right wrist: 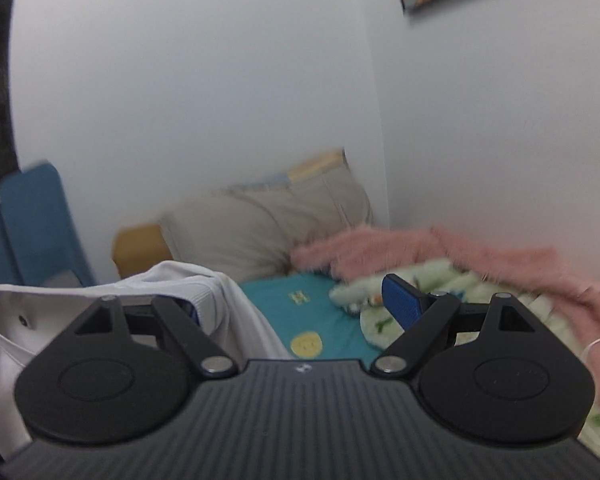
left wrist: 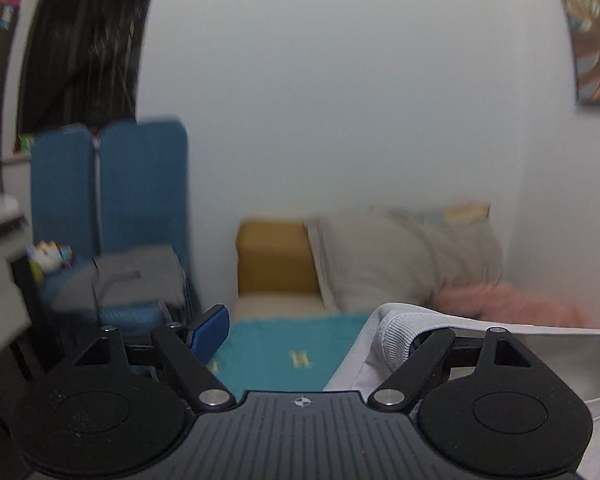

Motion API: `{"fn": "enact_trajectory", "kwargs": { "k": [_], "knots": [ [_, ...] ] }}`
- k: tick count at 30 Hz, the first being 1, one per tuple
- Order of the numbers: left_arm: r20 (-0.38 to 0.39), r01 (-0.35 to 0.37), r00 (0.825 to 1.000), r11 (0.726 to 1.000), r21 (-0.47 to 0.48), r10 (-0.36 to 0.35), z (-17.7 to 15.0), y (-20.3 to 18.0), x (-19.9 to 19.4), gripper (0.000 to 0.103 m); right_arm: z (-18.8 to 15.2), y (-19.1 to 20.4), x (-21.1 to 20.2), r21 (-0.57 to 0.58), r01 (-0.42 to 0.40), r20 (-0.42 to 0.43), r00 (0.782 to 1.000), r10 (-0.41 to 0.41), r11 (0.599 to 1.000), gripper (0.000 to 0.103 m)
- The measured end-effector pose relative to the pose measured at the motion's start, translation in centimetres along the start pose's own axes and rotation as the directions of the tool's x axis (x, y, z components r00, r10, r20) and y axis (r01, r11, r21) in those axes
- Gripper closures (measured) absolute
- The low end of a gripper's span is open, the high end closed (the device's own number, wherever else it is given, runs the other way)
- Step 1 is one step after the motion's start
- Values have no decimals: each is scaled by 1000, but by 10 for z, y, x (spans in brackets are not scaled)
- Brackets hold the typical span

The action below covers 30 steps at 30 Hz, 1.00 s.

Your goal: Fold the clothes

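White cotton fills the lower right of my left wrist view: I am looking at a shirt [left wrist: 480, 360] with a ribbed collar band, draped over the right finger of my left gripper [left wrist: 312, 332]. The fingers of that gripper are standing wide apart; the blue pad of the left finger [left wrist: 212, 330] is hanging free, while the other is buried under the ribbed edge. The cloth is running taut off to the right as a flat, pale sheet.

In my right wrist view the same shirt [right wrist: 204, 300] is lying over the left finger of my right gripper [right wrist: 296, 308], its ribbed band bunched into soft folds, with a small button on the panel below. This gripper is also spread wide, its right blue pad [right wrist: 400, 304] pinching nothing.

The garment is hanging between the two grippers above a teal bedsheet [right wrist: 312, 312] printed with yellow shapes. Behind it, a beige pillow [right wrist: 268, 224] is leaning on the white wall, a fuzzy pink blanket [right wrist: 480, 256] is sprawling to the right, and a mustard cushion [left wrist: 276, 256] is sitting beside the pillow.
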<state>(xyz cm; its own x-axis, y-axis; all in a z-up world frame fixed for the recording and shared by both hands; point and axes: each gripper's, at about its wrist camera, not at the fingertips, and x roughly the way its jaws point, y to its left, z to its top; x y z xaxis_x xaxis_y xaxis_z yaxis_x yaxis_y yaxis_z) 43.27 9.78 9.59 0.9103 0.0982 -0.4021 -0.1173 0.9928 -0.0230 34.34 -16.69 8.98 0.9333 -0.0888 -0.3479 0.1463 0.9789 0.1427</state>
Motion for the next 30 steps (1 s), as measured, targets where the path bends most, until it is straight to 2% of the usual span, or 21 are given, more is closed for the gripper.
{"fn": "enact_trajectory", "kwargs": {
  "k": [3,5,7,9,10,11,12,13,15,17,20,22,26,30],
  "knots": [
    [-123,-6,992,1000,21,8,-57,-5,101,20,-48,-1,90,-34,16,-90,996,-19,999,18],
    [-217,-4,976,999,51,14,-95,-7,155,20,-80,-3,144,-57,22,-156,987,-31,998,18],
    [-308,9,951,997,77,15,-131,-9,196,20,-110,-3,182,-72,18,-244,969,-35,997,18],
    [-411,37,912,995,90,3,-152,-8,227,17,-130,-3,205,-76,1,-325,945,-25,997,18],
    [-461,60,887,994,90,-12,-160,-6,237,16,-139,-3,216,-76,-9,-365,931,-19,997,18],
    [-490,83,871,992,91,-28,-165,-5,242,16,-142,-4,222,-68,-25,-395,919,-3,997,18],
    [-505,100,862,990,96,-38,-168,-6,245,15,-143,-4,226,-57,-43,-422,907,15,997,18],
    [-517,116,855,988,100,-48,-167,-6,246,10,-144,-4,230,-45,-61,-448,893,34,997,18],
    [-544,161,835,983,92,-86,-161,-4,245,1,-141,-3,235,-8,-113,-512,854,93,994,18],
    [-560,200,821,975,93,-115,-153,0,235,1,-137,0,229,16,-143,-537,834,129,990,18],
    [-545,204,832,970,131,-102,-142,6,208,1,-127,1,205,13,-139,-511,851,126,990,16],
    [-512,202,853,970,135,-106,-137,11,182,1,-122,-1,182,17,-130,-488,864,122,991,16],
    [-444,198,884,977,79,-144,-137,30,111,0,-113,-2,118,-4,-125,-417,902,112,992,16],
    [-372,188,911,982,-5,-176,-151,60,20,1,-115,-3,33,-21,-130,-343,932,115,991,16]
  ]
}}
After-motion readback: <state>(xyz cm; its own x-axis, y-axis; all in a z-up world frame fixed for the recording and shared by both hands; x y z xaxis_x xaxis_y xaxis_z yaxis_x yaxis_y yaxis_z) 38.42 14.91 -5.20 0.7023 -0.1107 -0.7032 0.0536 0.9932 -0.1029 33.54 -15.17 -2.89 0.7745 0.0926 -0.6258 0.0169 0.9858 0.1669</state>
